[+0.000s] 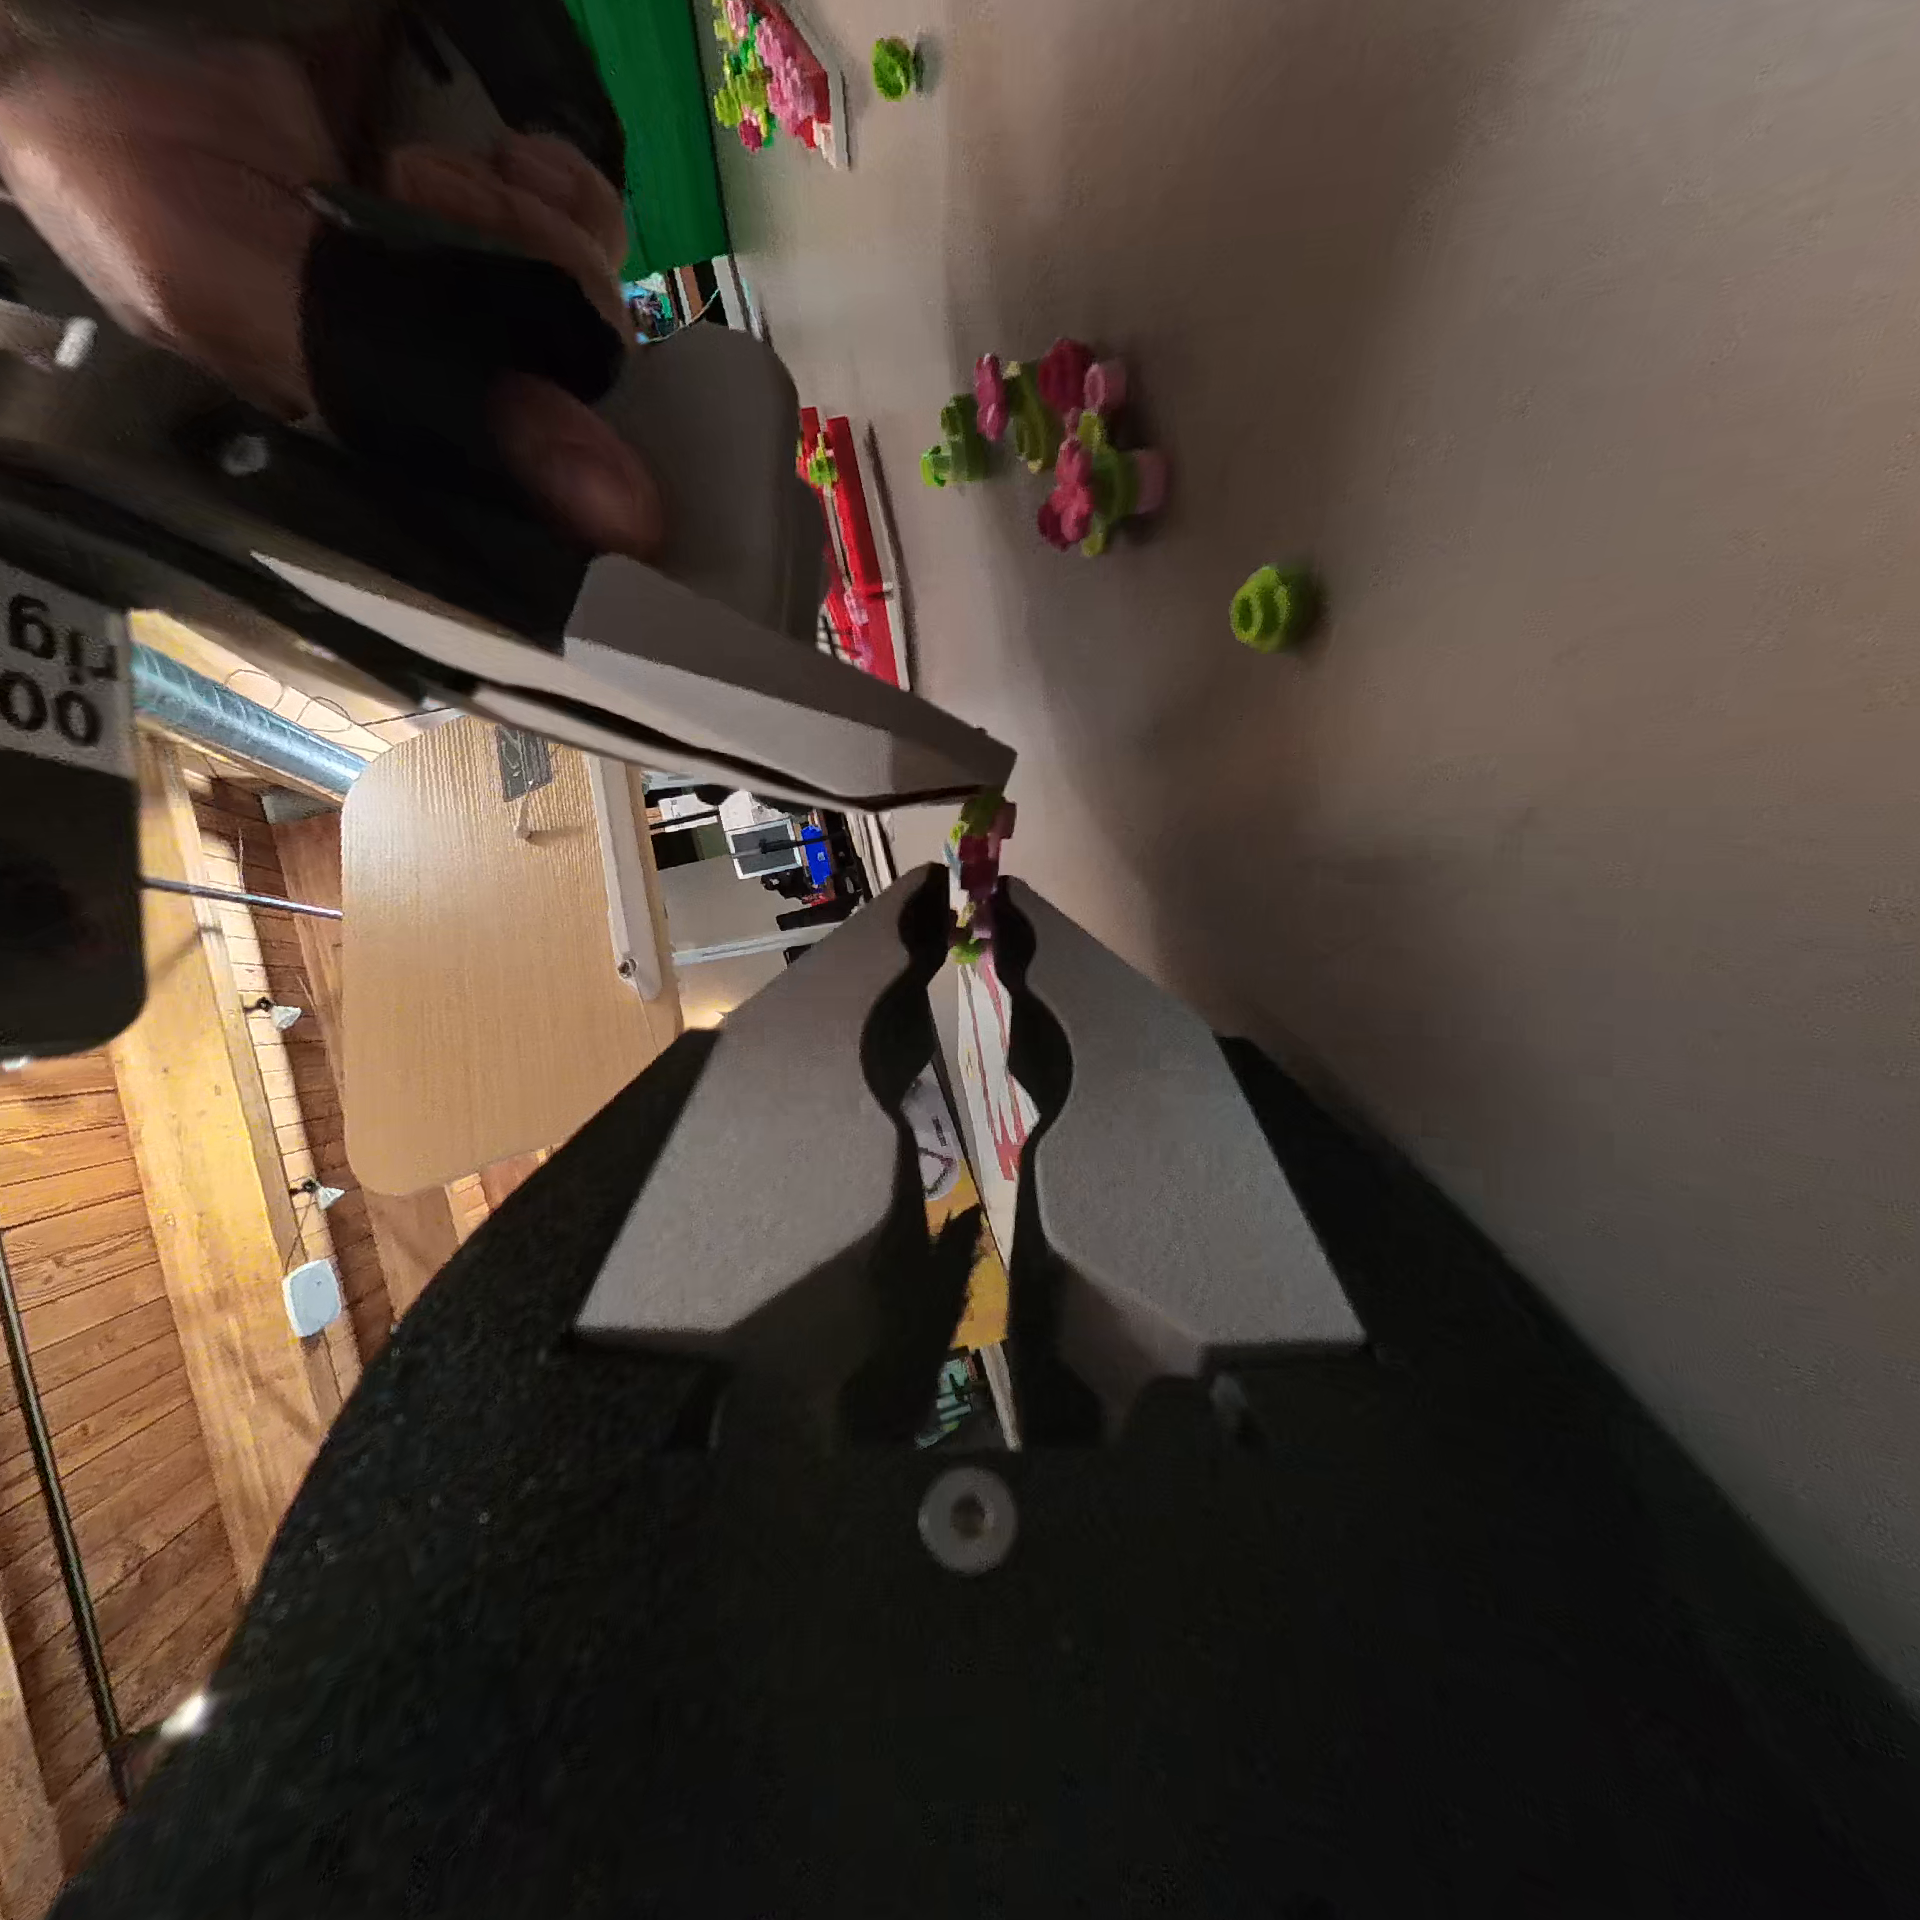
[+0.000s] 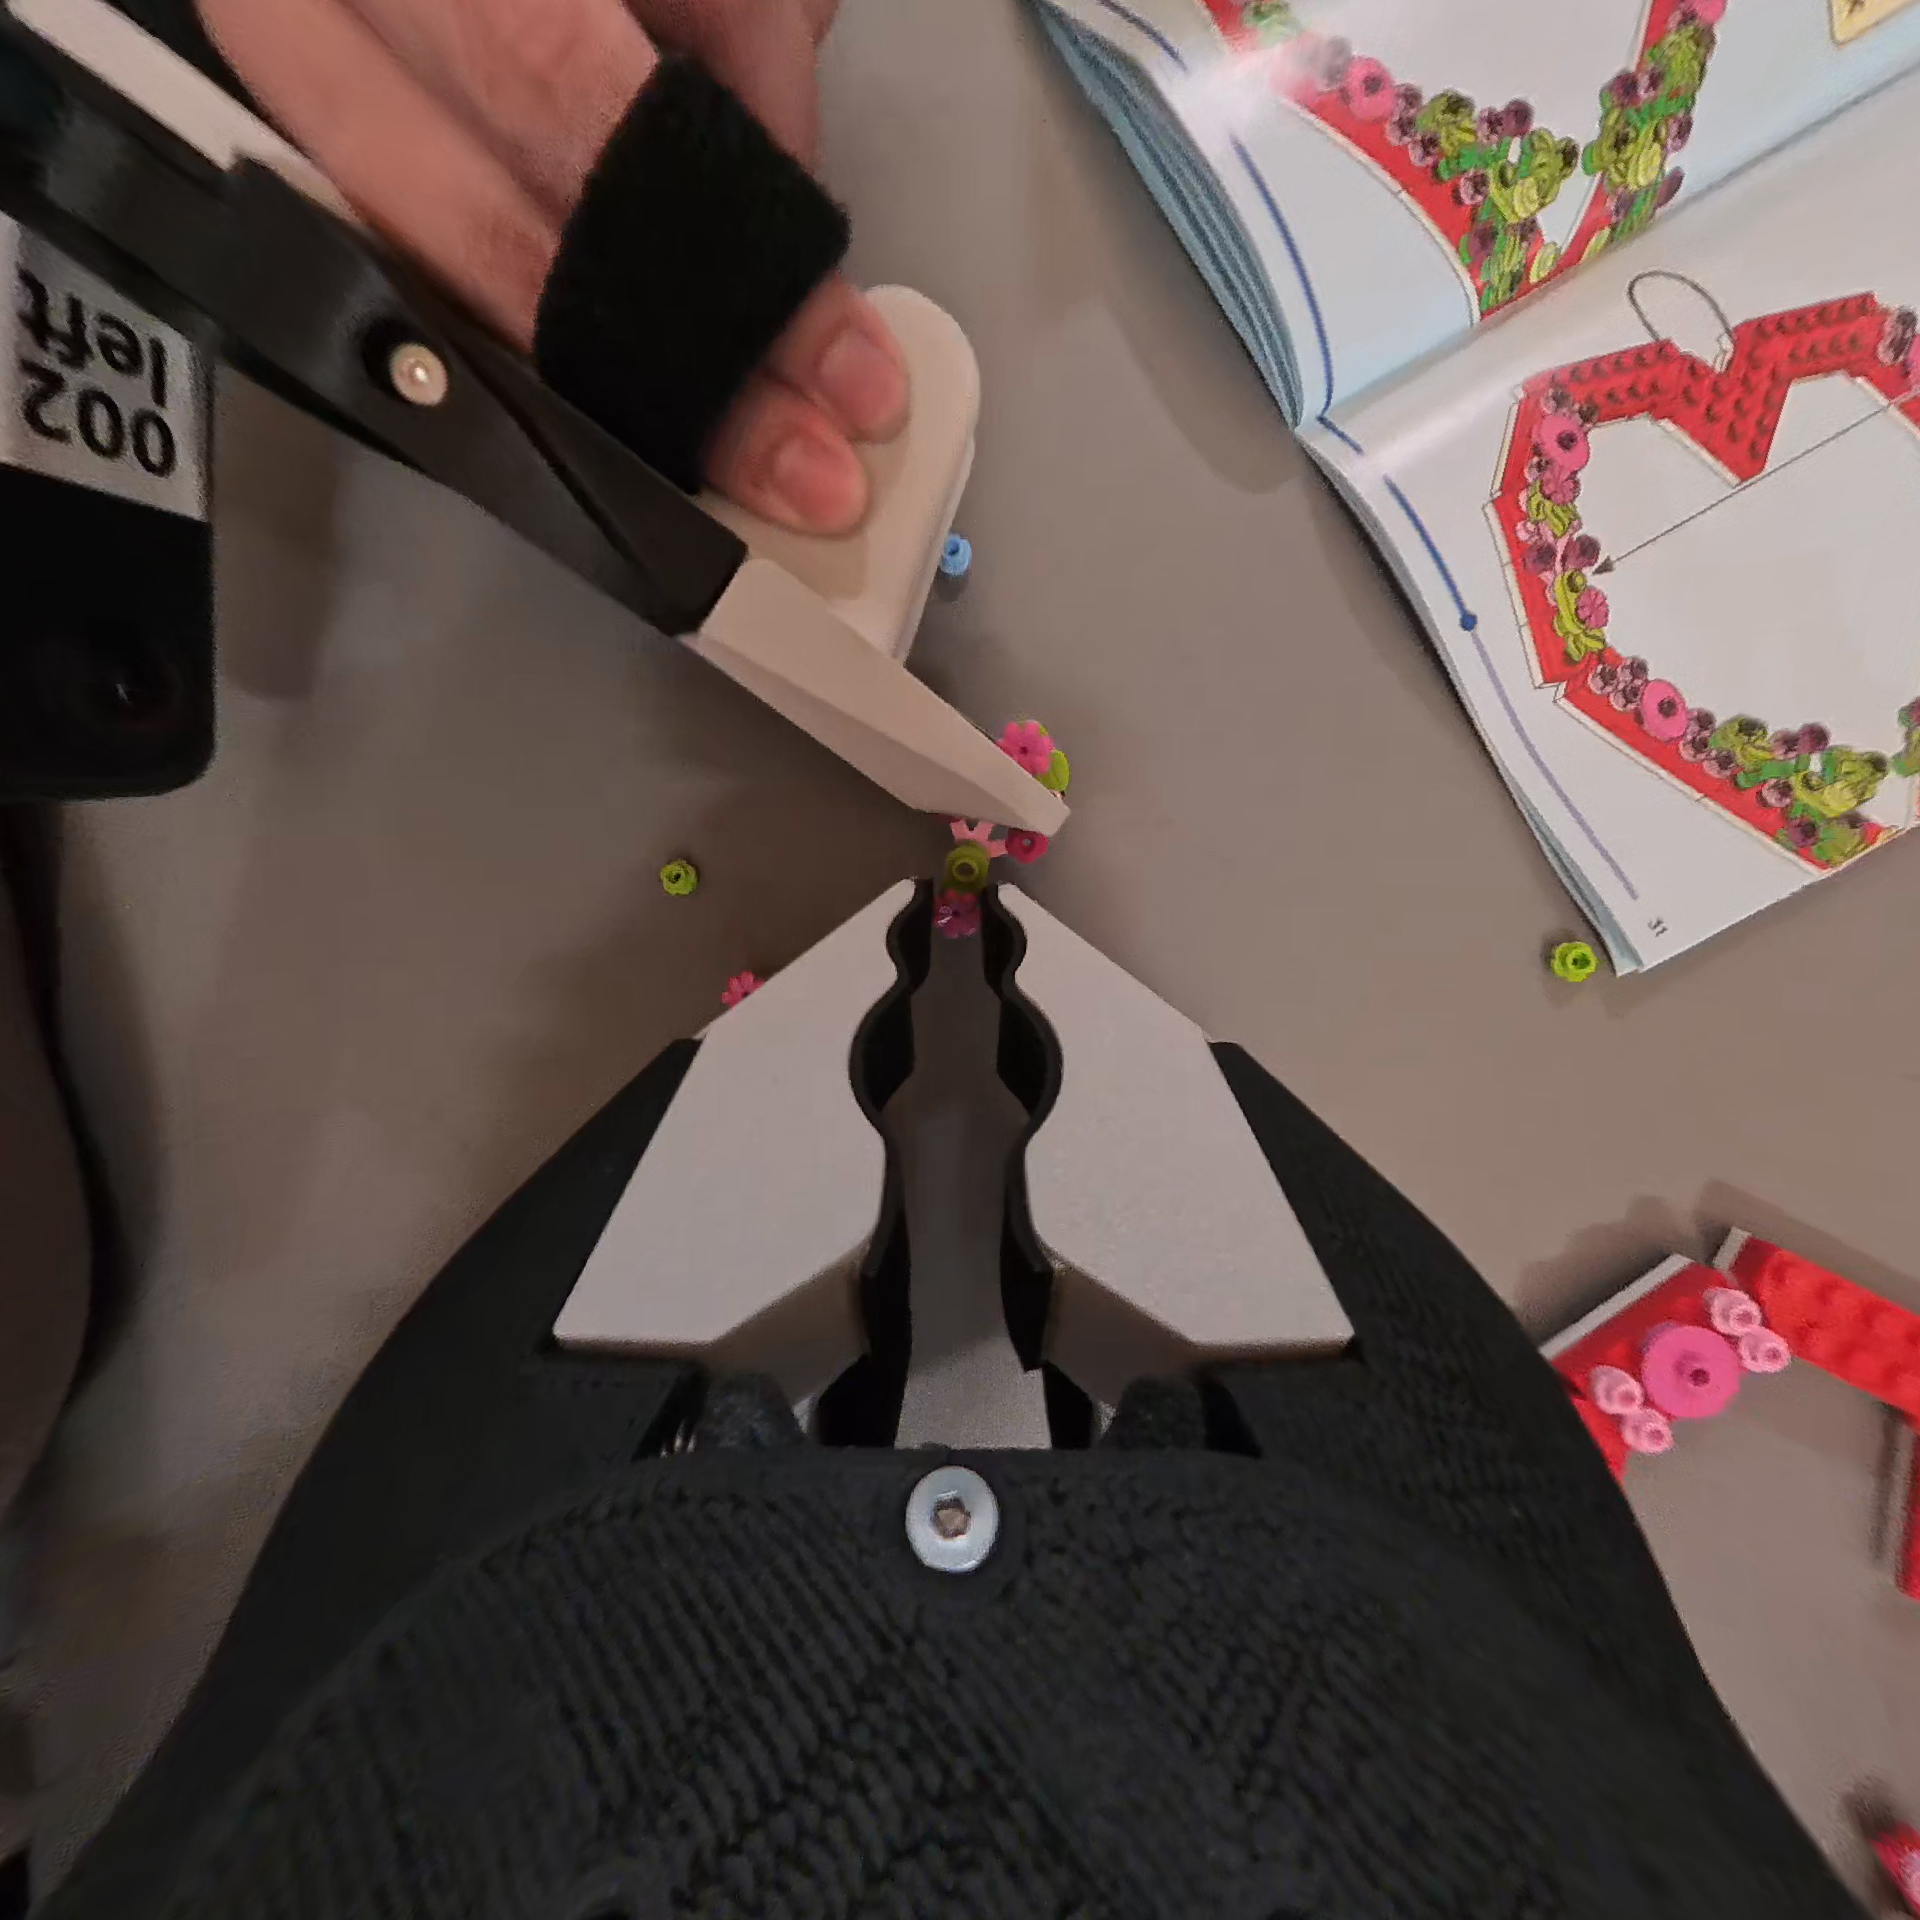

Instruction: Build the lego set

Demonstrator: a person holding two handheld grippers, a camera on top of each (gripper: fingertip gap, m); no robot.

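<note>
Grey table (image 2: 416,727) | both grippers — left (image 1: 977,883), right (image 2: 956,885) — clenched on flower cluster (image 2: 966,868)

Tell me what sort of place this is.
Probably a shared workshop or office space, not a home: a grey work table with an open instruction booklet, wood-plank walls, an exposed metal duct overhead, and cluttered desks with equipment further back.
</note>
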